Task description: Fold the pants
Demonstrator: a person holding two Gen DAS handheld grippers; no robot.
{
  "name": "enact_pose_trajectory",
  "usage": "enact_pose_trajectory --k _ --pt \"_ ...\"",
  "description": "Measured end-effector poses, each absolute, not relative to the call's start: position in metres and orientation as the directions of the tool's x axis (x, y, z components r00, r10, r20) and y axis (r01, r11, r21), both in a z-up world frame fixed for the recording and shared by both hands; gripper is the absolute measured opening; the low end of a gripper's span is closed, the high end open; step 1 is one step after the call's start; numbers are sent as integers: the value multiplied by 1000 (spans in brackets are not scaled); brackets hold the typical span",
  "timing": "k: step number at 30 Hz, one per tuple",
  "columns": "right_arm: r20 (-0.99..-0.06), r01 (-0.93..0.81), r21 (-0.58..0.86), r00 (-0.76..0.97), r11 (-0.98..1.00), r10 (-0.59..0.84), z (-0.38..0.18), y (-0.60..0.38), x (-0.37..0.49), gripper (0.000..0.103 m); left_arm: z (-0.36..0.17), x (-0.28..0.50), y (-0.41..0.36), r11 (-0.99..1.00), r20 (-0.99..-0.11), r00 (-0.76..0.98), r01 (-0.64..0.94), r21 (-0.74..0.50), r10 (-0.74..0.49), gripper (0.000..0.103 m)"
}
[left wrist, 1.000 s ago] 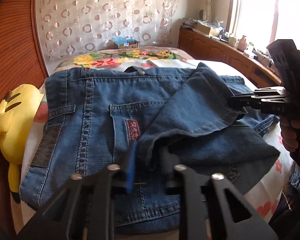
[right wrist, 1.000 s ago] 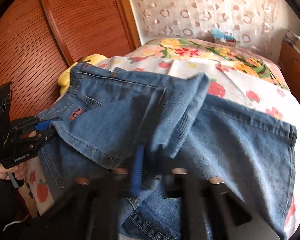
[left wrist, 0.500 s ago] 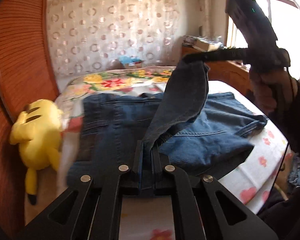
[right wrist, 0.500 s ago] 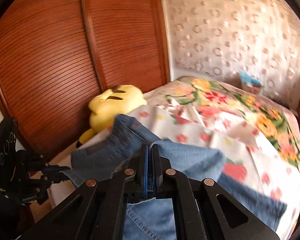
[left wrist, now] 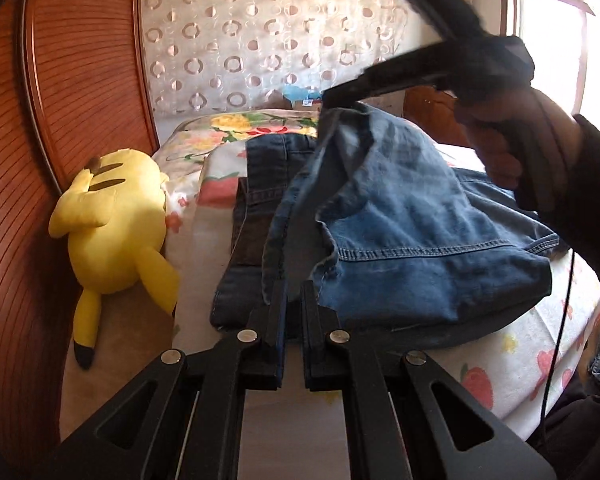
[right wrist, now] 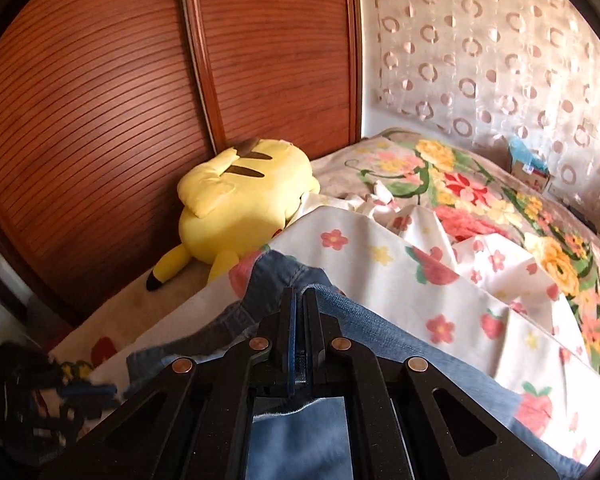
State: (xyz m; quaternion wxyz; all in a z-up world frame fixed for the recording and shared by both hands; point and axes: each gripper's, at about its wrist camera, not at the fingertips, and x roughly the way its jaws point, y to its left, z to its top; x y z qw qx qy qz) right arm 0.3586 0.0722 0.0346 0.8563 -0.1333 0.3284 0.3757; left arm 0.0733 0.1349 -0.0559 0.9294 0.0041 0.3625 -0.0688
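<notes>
Blue jeans (left wrist: 400,220) lie on the flowered bedsheet (left wrist: 512,356), with one layer lifted off the rest. My left gripper (left wrist: 294,292) is shut on the near end of the lifted hem. A hand holds my right gripper (left wrist: 332,100) higher and farther back, pinching the other end, so the fold hangs as a slanted flap. In the right wrist view the right gripper (right wrist: 300,300) is shut on denim (right wrist: 380,332) that drapes under it. The left gripper (right wrist: 80,392) is a dark blur at the lower left.
A yellow plush toy (left wrist: 112,220) (right wrist: 244,196) lies at the bed's left side against the ribbed wooden doors (right wrist: 100,100). A circle-patterned curtain (left wrist: 260,32) hangs behind the bed. A small box (right wrist: 530,168) sits at the far end, and a bright window (left wrist: 548,48) is at the right.
Both grippers closed on the folded leg's edge and lifted it. The right gripper rose and swung left toward the plush toy; the left pulled back, so the jeans look smaller.
</notes>
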Motion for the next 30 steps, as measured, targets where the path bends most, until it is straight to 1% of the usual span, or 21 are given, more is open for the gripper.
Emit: enact_pose_trajectory --k 4,6,7,8,9,10,13,14,15,22,24,28,29,30 --pt "-661 -720 22 510 694 550 32 93 371 3 -55 74 142 992 -670 733 111 -51 -117 8" --pt "-655 -713 49 506 700 561 31 94 373 7 -53 72 146 992 -664 738 106 -63 -121 8" --pt "-645 -707 54 514 705 565 32 93 372 16 -51 71 147 992 -657 743 102 -70 -123 8" --pt "-635 -696 51 531 716 562 33 88 369 31 -50 71 149 992 -656 745 100 -75 -125 8" --pt "-622 -693 51 541 719 566 33 85 366 39 -49 71 150 992 -656 745 97 -77 -124 16" --pt "-611 -692 53 548 720 572 33 82 363 46 -48 71 152 993 -655 747 90 -75 -117 19" --pt "-595 -693 40 562 720 574 31 70 353 46 -46 73 153 994 -648 754 81 -73 -109 31" --pt "-595 -690 26 571 723 566 31 66 349 47 -45 73 153 994 -645 756 82 -75 -112 42" --pt "-593 -689 13 578 725 560 30 62 344 47 -45 73 152 993 -641 759 85 -77 -115 46" --pt "-582 -670 -7 607 743 541 22 13 310 47 -49 84 143 989 -631 761 115 -93 -148 46" --pt "-587 -665 -13 609 747 533 17 -3 298 47 -54 92 141 987 -641 750 128 -101 -163 46" --pt "-596 -650 -1 611 760 521 11 -36 279 47 -69 107 138 989 -672 726 112 -97 -147 44" --pt "-596 -644 3 613 765 518 10 -44 276 47 -72 110 138 989 -677 721 109 -101 -148 37" --pt "-594 -637 6 618 771 515 8 -53 271 47 -75 111 138 989 -681 717 105 -103 -147 25"
